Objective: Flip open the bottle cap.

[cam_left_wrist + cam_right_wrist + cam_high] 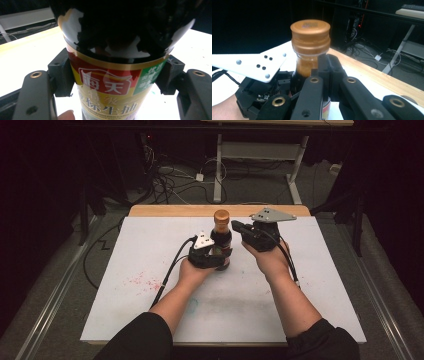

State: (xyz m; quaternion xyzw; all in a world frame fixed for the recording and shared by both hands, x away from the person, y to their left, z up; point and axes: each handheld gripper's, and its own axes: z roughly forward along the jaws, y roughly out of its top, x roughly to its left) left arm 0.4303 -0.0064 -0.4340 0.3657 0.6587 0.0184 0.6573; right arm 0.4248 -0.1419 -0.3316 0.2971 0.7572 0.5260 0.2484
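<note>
- Dark room behind, with cables on the floor [170,185] and a desk frame [260,165] beyond the far edge.
- White worktop [310,270], wooden strip at the back; wide bare room to the left, the right and the near side, with red flecks [145,282] at the left.
- Bottle [221,237] stands upright about mid-worktop, nearer the far edge, dark sauce inside and a copper cap [310,30] on top.
- Left gripper [220,260] has its fingers [61,72] clamped on the bottle's labelled body, one pad at each side.
- Right gripper [235,226] sits just beside the neck, below the cap, its fingers [329,70] pressed together with nothing between them.
- Risk, as I judge it: closed fingers cannot take the cap; they must part first, or they will only knock the neck.
- A push or twist up high could tip the bottle or turn it within the left grip, as glossy glass slides easily.
- The far edge is the nearest drop; sideways room is ample.
</note>
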